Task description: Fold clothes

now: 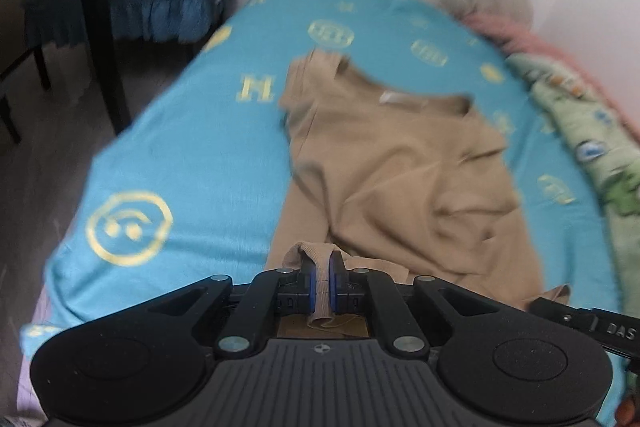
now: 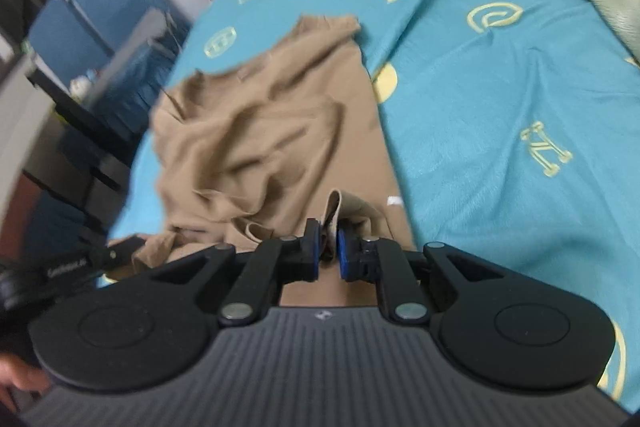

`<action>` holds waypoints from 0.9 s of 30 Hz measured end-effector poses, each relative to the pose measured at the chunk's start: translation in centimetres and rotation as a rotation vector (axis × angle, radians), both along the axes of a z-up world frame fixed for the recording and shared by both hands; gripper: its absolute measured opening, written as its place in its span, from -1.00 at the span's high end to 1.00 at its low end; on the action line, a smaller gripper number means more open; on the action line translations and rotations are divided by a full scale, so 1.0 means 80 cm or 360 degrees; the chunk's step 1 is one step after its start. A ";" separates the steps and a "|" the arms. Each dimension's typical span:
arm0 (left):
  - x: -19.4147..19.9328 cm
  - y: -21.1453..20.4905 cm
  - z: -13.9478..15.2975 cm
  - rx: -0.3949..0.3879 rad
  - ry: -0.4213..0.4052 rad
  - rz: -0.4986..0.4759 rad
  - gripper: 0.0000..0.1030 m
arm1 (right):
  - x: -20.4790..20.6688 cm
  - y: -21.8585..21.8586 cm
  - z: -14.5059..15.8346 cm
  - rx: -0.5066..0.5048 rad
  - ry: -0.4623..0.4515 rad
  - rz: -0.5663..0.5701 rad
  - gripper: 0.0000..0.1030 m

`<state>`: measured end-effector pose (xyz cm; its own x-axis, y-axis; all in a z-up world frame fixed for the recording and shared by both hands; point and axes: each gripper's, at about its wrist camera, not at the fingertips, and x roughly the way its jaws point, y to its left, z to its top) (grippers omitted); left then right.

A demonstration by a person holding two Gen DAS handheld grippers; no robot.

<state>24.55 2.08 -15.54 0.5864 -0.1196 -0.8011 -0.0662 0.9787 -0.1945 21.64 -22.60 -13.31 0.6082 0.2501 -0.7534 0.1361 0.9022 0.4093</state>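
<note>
While the tan shirt (image 1: 400,163) lies rumpled on the blue bedsheet (image 1: 192,155), stretching away from me toward its neckline, I hold its near edge in both grippers. My left gripper (image 1: 320,279) is pinched tight on a ribbed fold of the fabric, which pokes out above and below the blue pads (image 1: 335,277). My right gripper (image 2: 328,251) is nearly closed on another bunched fold. A green blanket (image 1: 580,131) lies beside the shirt.
</note>
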 end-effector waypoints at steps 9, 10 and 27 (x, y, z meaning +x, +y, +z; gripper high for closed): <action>-0.003 -0.004 -0.017 0.0013 0.0013 -0.0088 -0.02 | 0.002 0.007 -0.002 -0.0085 0.0003 -0.0015 0.55; -0.013 -0.006 -0.007 0.0045 -0.0024 -0.0100 -0.18 | -0.003 0.008 0.002 -0.0095 -0.0007 -0.0017 0.43; -0.223 -0.034 0.128 0.0309 -0.0495 -0.0239 -0.99 | -0.176 0.044 0.113 -0.0453 -0.0534 0.0109 -0.64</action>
<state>6.68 -0.64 -5.33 0.7921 -0.0864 -0.6042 0.1136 0.9935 0.0069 7.60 -19.11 -4.25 0.8201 0.1093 -0.5616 -0.0259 0.9877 0.1545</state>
